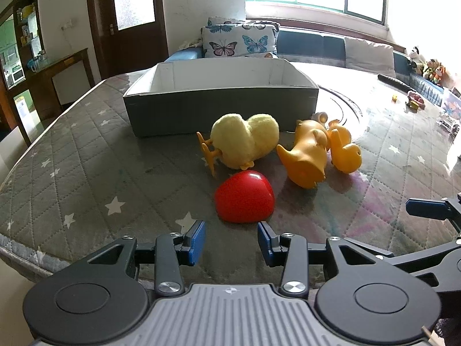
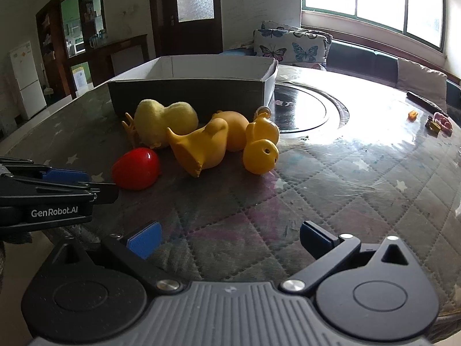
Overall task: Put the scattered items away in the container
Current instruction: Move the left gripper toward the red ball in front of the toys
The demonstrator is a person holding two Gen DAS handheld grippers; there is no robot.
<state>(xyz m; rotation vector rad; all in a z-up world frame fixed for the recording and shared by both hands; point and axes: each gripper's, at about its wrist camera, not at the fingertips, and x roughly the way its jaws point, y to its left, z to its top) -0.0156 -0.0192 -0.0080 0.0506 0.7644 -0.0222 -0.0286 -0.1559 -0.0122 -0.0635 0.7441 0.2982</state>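
Observation:
A grey cardboard box (image 1: pixel 222 109) with white inner walls stands open at the far side of the quilted table; it also shows in the right wrist view (image 2: pixel 187 95). In front of it lie a fluffy yellow chick (image 1: pixel 245 139) (image 2: pixel 164 122), two orange rubber ducks (image 1: pixel 308 158) (image 1: pixel 345 151) (image 2: pixel 201 147) (image 2: pixel 260 151) and a red heart-shaped toy (image 1: pixel 245 197) (image 2: pixel 137 168). My left gripper (image 1: pixel 231 242) is open, just short of the red toy. My right gripper (image 2: pixel 230 238) is open and empty, further back and to the right.
The table has a glass turntable (image 2: pixel 302 109) right of the box. Small toys (image 2: pixel 438 124) and a dark remote (image 1: pixel 394 82) lie at the far right. A sofa with butterfly pillows (image 1: pixel 239 40) stands behind the table. The near table edge is just below the grippers.

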